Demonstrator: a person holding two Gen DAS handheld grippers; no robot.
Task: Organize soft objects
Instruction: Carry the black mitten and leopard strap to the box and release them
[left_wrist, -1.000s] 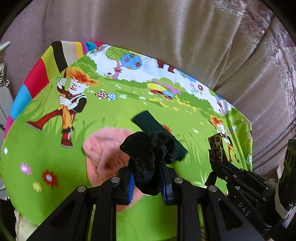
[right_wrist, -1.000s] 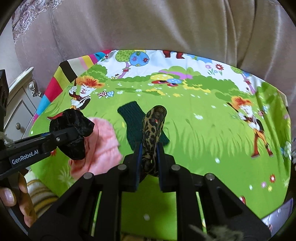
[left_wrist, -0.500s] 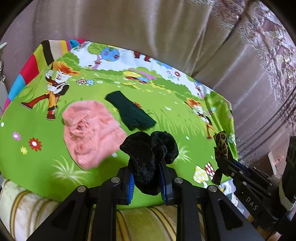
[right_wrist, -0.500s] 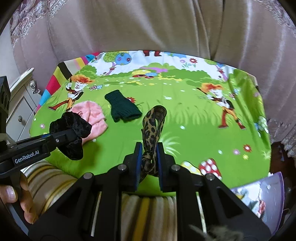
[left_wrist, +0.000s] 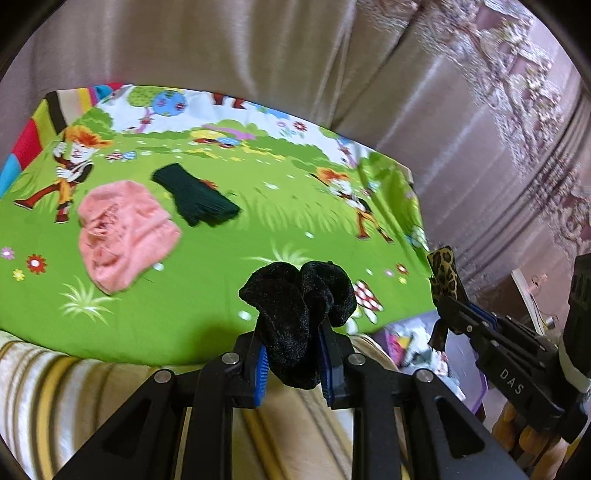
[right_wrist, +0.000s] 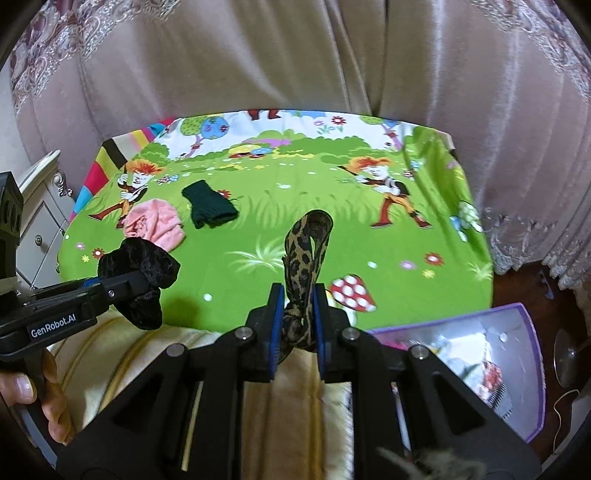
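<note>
Left hand-held gripper (left_wrist: 293, 363): clenched on fluffy black velvet scrunchie (left_wrist: 299, 295), light, squashy.
Right hand-held gripper (right_wrist: 297, 332): clamps limp leopard-print fabric band (right_wrist: 306, 251), held low.
Location: both aloft above green cartoon-print cloth (right_wrist: 332, 236).

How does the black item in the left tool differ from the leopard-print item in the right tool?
The black velvet scrunchie is plain, plush and bunched into folds; the leopard-print band is patterned, flat and narrow. The scrunchie bulges wider than the left tool, while the band stands up as a slim loop from the right tool. Both are soft, pinched between closed pads and held off the green cloth.
</note>
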